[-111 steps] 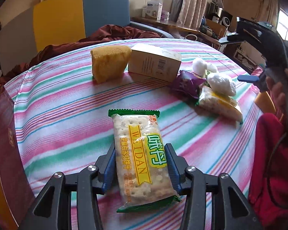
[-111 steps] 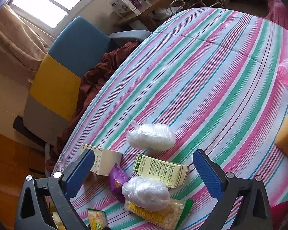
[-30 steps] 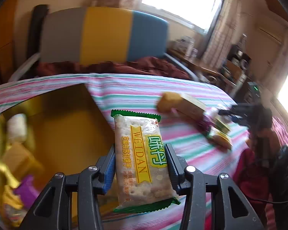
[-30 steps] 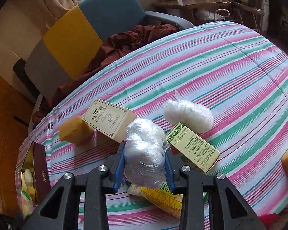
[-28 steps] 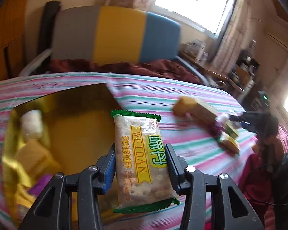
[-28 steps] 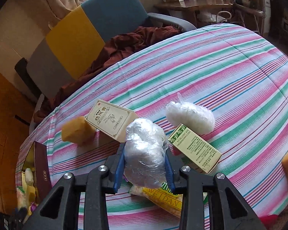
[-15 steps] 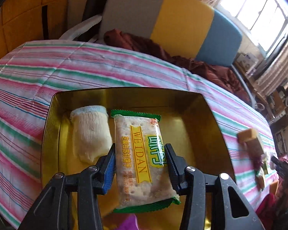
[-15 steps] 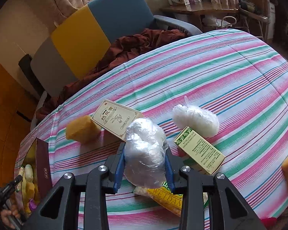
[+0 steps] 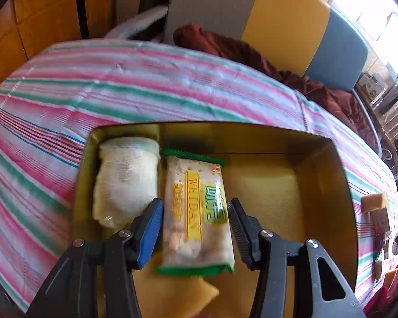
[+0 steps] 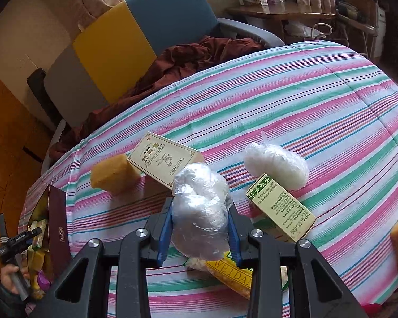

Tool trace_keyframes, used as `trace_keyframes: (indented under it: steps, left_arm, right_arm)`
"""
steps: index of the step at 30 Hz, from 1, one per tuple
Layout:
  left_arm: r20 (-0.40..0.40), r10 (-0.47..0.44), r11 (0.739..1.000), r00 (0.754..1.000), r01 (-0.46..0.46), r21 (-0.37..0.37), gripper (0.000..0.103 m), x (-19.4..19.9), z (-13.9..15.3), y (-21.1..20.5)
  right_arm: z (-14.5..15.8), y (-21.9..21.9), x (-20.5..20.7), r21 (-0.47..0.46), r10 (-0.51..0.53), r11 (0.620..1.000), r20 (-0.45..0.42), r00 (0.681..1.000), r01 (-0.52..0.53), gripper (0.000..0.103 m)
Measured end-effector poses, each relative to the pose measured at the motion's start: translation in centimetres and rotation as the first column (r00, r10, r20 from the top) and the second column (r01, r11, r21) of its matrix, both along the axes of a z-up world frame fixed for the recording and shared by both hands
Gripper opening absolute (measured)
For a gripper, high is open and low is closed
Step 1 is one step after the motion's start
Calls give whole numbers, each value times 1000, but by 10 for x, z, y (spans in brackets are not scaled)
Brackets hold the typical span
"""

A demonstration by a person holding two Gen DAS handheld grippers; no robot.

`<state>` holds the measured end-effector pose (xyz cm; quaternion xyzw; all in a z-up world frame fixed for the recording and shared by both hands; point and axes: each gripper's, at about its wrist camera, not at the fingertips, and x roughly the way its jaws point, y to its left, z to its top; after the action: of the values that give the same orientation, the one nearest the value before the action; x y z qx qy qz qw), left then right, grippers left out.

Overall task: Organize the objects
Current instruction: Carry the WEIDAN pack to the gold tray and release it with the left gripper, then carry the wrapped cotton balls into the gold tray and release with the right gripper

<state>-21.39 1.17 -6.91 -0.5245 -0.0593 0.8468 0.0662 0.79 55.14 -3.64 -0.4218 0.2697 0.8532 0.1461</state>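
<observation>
Moved: cracker pack (image 9: 196, 212) carried over gold tin (image 9: 329, 164), mid-frame | left tool (image 9: 195, 228) jaws just eased apart for drop | right tool (image 10: 200, 228) kept clamped on plastic-wrapped bundle (image 10: 199, 206), lower centre, queued next

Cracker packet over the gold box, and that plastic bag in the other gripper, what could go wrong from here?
The cracker packet sits between the left gripper pads, which have just been opening; it may land tilted on the rolled towel or the yellow sponge rather than flat in the gold box. The right gripper pinches a soft plastic bag, which could slip or tear.
</observation>
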Motion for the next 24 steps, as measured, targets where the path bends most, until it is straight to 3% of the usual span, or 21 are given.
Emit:
trace_keyframes:
  steps: [8,15,19,24]
  left_arm:
    - [-143,-8,1000,990,11,23,51,60,35,-8]
    - [-228,-25,1000,973,22,-15,51,111,48,-15]
    - [-269,-16,1000,963,9,-30,51,134,56,-20]
    - [-329,-20,998,944,0,-62,51,154,66,-22]
  right_arm:
    - [3,-7,-3,44,13,999,21,1000,-14,37]
    - [35,-78,-22,106,195,976,-9,981,-193,37]
    - [49,-150,-41,109,362,928,-42,931,-355,37]
    - [44,-252,-63,79,548,836,-57,834,-544,37]
